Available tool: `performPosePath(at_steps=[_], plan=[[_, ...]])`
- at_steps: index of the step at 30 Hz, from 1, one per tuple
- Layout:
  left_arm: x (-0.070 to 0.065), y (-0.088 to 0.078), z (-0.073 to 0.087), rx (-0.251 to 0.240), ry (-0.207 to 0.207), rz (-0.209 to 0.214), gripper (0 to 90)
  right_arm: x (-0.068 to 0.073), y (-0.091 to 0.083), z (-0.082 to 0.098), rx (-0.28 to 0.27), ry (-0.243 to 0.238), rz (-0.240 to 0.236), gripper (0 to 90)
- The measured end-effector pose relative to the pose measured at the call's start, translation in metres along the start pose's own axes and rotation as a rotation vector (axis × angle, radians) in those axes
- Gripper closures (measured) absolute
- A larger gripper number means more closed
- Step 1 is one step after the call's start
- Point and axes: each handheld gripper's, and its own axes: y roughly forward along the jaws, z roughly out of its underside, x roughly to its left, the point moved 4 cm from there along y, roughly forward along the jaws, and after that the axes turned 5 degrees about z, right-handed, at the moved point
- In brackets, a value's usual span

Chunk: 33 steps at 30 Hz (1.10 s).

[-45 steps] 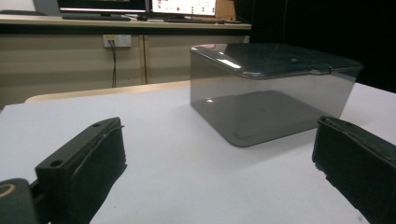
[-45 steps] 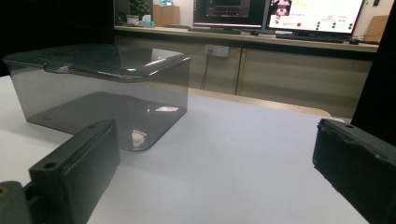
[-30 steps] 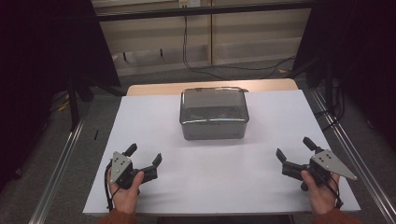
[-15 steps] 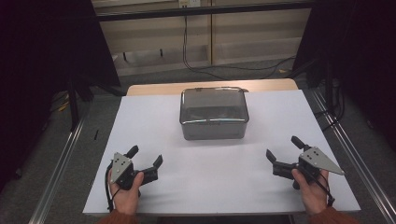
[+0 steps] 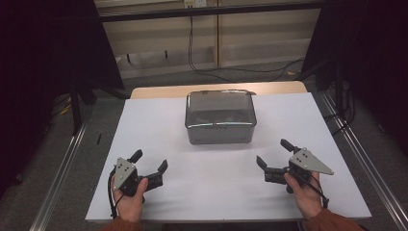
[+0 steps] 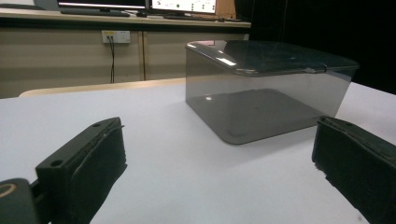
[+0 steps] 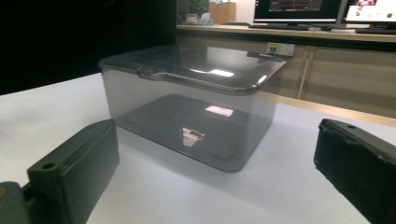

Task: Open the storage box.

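Observation:
A smoky see-through plastic box [image 5: 220,117] with its lid on stands at the middle back of the white table [image 5: 159,120]. The same box [image 6: 266,93] rises ahead in the left gripper view, and the box [image 7: 187,102] stands close ahead in the right gripper view. My left gripper [image 5: 150,160] rests open near the front left, jaws pointing up and right toward the box. Over at the front right, my right gripper [image 5: 273,152] is open, jaws pointing left and up toward the box. Nothing lies between either pair of jaws.
Metal rails [image 5: 62,173] run along both sides of the table. Behind the table are a wooden cabinet wall [image 5: 216,38], hanging cables [image 5: 190,48] and dark curtains [image 5: 48,57]. Monitors [image 7: 299,9] stand on a far counter. White table surface lies bare between the grippers and the box.
My right gripper has moved left and inward along the front of the table, toward the box. The left gripper has stayed in place.

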Motion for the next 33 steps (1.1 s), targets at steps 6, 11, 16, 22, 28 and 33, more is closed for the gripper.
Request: performPosePath(at_steps=[6, 11, 16, 22, 28, 33], plan=[[0.0, 0.002, 0.0, 0.004, -0.001, 0.006, 2.5, 0.012, 0.012, -0.006, -0.004, -0.009, -0.028, 0.0], [0.0, 0.002, 0.001, 0.01, -0.001, 0.011, 2.5, 0.02, 0.025, -0.007, 0.014, -0.005, -0.049, 0.0], [0.001, 0.003, 0.001, 0.011, 0.0, 0.008, 2.5, 0.025, 0.033, -0.011, 0.015, -0.022, -0.054, 0.0], [0.0, 0.004, 0.001, 0.014, 0.013, 0.007, 2.5, 0.031, 0.043, -0.02, 0.012, -0.047, -0.055, 0.6], [0.0, 0.005, 0.001, 0.015, 0.007, 0.011, 2.5, 0.039, 0.053, -0.028, 0.017, -0.069, -0.064, 1.8], [0.0, 0.007, 0.001, 0.018, 0.013, 0.017, 2.5, 0.046, 0.062, -0.034, 0.009, -0.124, -0.074, 1.4]])
